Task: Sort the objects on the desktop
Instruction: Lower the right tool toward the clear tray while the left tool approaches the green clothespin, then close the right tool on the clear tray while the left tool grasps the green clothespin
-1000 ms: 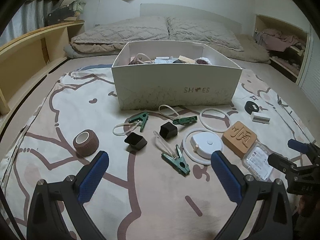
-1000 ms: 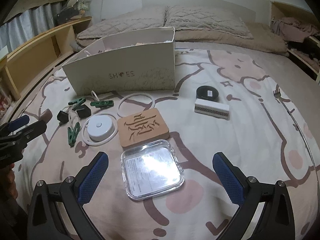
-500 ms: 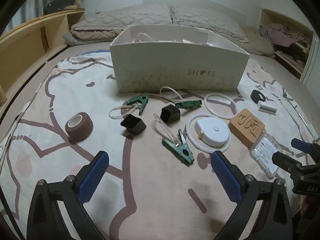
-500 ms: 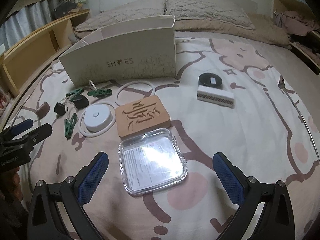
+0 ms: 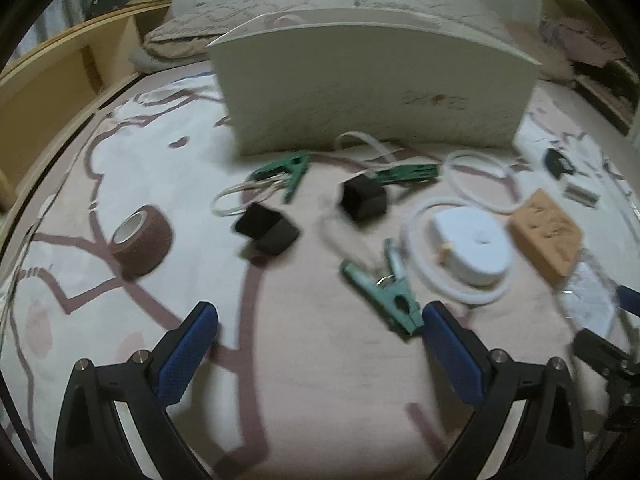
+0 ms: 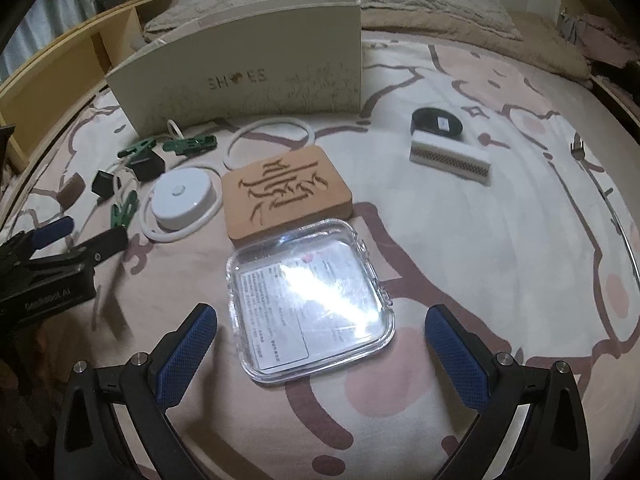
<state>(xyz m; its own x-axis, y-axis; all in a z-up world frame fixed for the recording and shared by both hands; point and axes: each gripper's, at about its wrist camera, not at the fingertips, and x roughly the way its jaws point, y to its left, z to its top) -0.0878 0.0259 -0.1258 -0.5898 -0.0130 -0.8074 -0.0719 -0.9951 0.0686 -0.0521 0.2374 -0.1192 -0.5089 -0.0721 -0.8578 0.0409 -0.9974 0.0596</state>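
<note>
My left gripper (image 5: pixel 320 344) is open and empty, low over the bedspread, with a green clip (image 5: pixel 384 292) by its right finger. Ahead lie two black cubes (image 5: pixel 267 229), a brown tape roll (image 5: pixel 141 240), more green clips (image 5: pixel 288 170), white rings and a white round device (image 5: pixel 468 244). The white shoe box (image 5: pixel 372 88) stands behind them. My right gripper (image 6: pixel 320 344) is open and empty over a clear plastic case (image 6: pixel 308 300). Beyond the case lies a cork coaster (image 6: pixel 284 194).
A white brush block (image 6: pixel 450 158) and a black disc (image 6: pixel 436 120) lie to the right of the shoe box (image 6: pixel 248 76). A wooden shelf (image 5: pixel 60 76) runs along the left. Pillows lie behind the box. The left gripper shows in the right wrist view (image 6: pixel 80 236).
My left gripper has moved forward and down toward the clips and cubes; the view is blurred with motion. My right gripper has come slightly closer to the clear case.
</note>
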